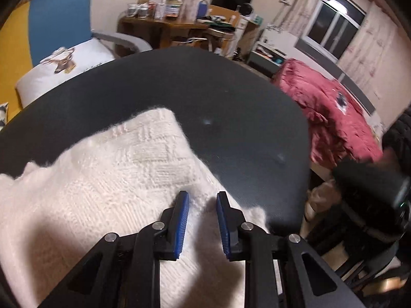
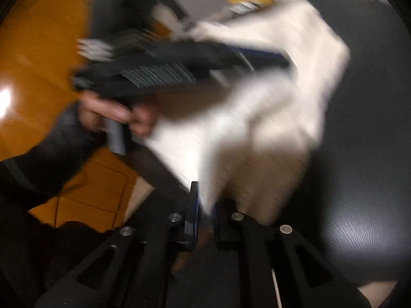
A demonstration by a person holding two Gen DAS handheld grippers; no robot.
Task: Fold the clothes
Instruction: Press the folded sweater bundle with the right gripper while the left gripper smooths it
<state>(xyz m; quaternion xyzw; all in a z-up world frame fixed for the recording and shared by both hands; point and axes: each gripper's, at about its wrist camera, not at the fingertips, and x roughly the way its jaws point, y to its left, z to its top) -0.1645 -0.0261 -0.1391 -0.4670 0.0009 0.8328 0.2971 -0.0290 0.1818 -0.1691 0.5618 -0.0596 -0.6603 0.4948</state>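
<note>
The right gripper point(image 2: 205, 205) is clamped on the white sweater's point(image 1: 102, 174) blurred edge, the left gripper point(image 1: 203, 202) hovers apart above it; a thin pinch may slip and undo the fold on the bench point(image 1: 231, 102).

Dim warm indoor light; right view motion-blurred; fisheye-warped edges

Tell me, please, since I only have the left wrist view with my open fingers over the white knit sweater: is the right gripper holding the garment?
Observer: Yes. The right gripper looks shut on an edge of the white knit sweater, though that view is blurred.
Operator: Is the cloth lifted there?
Observer: It rises from the jaws, draped toward the black table.
Operator: Is my hand visible?
Observer: Yes, your left hand grips the left gripper's handle over the orange floor.
</note>
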